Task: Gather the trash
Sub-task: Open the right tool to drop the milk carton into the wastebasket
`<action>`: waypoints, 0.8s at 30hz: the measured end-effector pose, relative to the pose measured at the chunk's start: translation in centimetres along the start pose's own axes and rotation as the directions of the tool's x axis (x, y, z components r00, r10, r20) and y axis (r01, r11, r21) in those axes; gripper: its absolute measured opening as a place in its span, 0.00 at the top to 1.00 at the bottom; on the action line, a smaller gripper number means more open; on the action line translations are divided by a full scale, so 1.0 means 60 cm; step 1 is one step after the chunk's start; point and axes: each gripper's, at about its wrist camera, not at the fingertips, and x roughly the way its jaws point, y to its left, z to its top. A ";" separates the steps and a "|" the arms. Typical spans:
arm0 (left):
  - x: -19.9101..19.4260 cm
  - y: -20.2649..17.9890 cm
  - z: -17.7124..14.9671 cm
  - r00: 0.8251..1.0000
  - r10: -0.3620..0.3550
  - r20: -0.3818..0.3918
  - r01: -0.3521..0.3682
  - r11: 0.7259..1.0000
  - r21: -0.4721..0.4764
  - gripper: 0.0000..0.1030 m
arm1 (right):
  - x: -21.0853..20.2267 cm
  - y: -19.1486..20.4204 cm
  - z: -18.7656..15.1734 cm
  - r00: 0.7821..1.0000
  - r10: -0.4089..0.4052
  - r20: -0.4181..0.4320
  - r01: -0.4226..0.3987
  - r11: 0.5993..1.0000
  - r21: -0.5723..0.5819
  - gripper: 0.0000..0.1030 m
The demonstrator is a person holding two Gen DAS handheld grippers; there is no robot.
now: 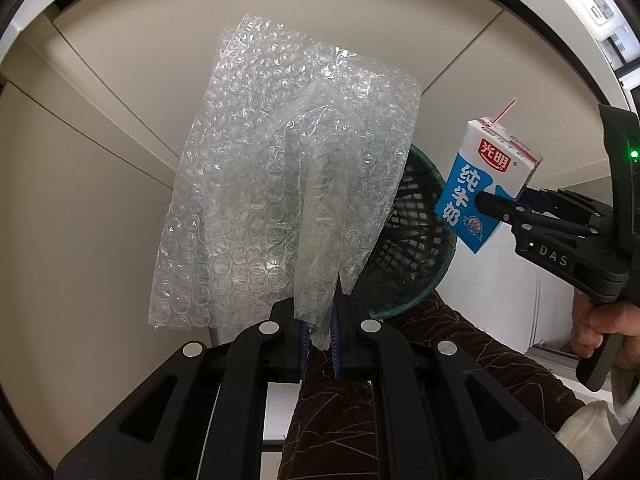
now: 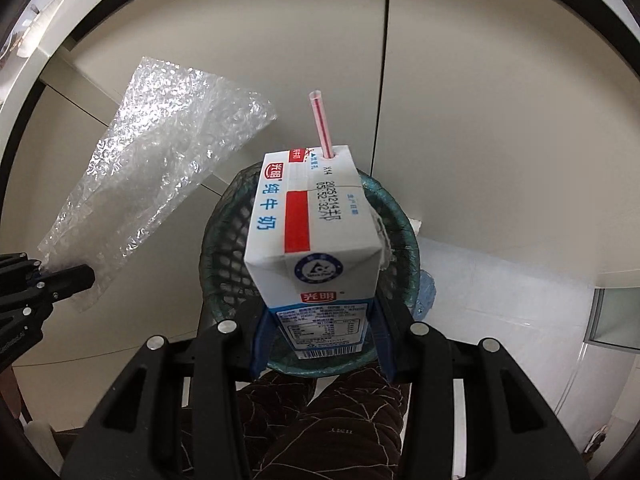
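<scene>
claws [image 1: 318,336] gripping bubble wrap [image 1: 280,168], milk carton [image 2: 312,232], basket [image 2: 224,248]

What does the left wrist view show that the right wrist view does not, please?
Only the left wrist view shows the hand gripping the right tongs' handle and the green light on them. Only the right wrist view shows the date print and barcode on the milk carton. Both show the bubble wrap pinched in the left tongs, the carton with its straw clamped in the right tongs, and the dark mesh basket behind.
</scene>
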 end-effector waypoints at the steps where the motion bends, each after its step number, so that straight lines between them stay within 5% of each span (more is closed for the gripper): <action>1: -0.001 -0.001 0.002 1.000 0.000 -0.001 0.000 1.000 0.001 0.93 | -0.002 -0.008 -0.004 1.000 0.003 -0.001 -0.003 1.000 0.002 0.61; 10: 0.011 -0.001 0.002 1.000 -0.002 -0.020 0.002 1.000 0.016 0.92 | -0.006 -0.028 0.001 1.000 0.002 0.007 -0.002 1.000 0.021 0.55; 18: 0.022 -0.002 0.013 0.999 -0.007 -0.040 0.009 0.999 0.034 0.92 | -0.034 -0.052 0.004 0.999 -0.010 0.044 0.007 0.998 0.067 0.23; 24: 0.032 -0.009 0.025 0.998 -0.006 -0.062 0.011 0.997 0.077 0.92 | -0.077 -0.076 -0.010 0.995 -0.034 0.093 0.023 0.993 0.115 0.10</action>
